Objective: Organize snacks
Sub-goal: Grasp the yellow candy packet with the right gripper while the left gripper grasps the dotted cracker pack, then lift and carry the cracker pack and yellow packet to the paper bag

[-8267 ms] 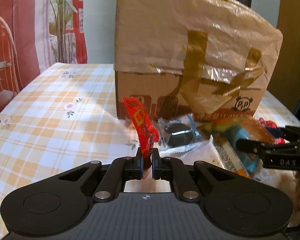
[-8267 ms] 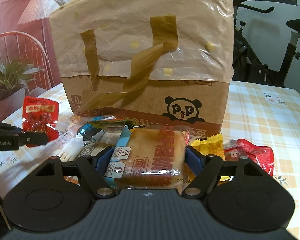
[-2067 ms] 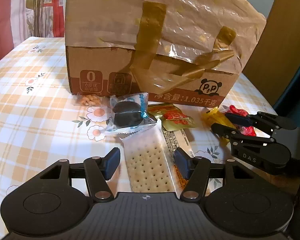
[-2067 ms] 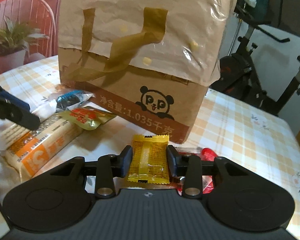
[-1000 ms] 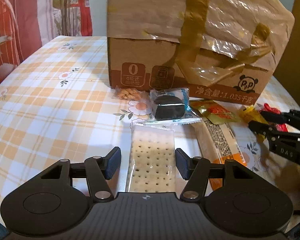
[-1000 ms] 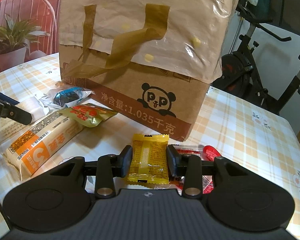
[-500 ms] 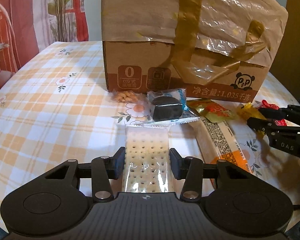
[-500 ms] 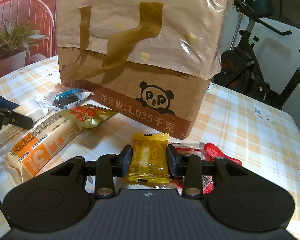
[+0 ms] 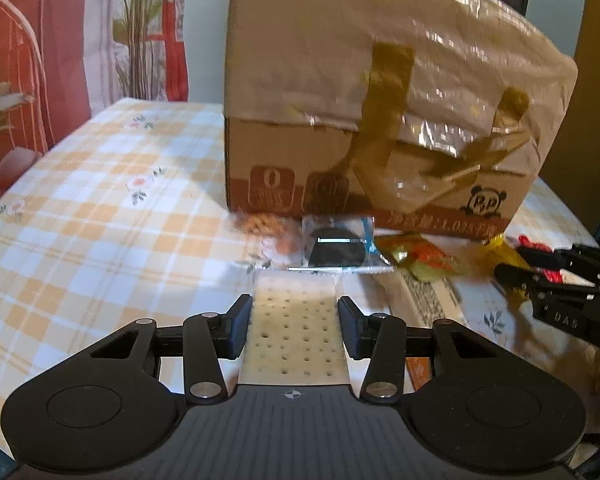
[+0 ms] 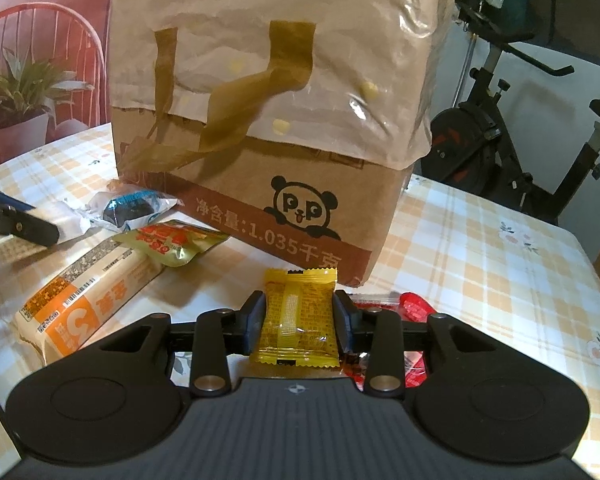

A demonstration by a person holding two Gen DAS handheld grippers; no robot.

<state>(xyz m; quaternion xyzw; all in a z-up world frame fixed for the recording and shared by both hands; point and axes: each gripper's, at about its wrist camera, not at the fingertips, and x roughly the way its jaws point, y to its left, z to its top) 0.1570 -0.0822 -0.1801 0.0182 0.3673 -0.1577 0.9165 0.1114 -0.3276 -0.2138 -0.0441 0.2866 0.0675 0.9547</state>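
Your left claw [image 9: 295,325] grips the cracker pack [image 9: 294,338], your right claw [image 10: 299,322] the yellow sachet [image 10: 296,322]; several snacks lie unsorted at the box's [image 10: 300,184] six o'clock.

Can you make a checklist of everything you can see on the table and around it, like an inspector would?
Surface: checked tablecloth with little flowers.
Job's things: cracker pack, yellow candy, dark cookie, orange bar, green-red packet, red packet, nut packet.
Clutter: cardboard box with a panda, covered by a plastic bag.
Grippers: left gripper shut on cracker pack; right gripper shut on yellow candy.
Cables: nothing seen.
Surroundings: potted plant, red chair, exercise bike.
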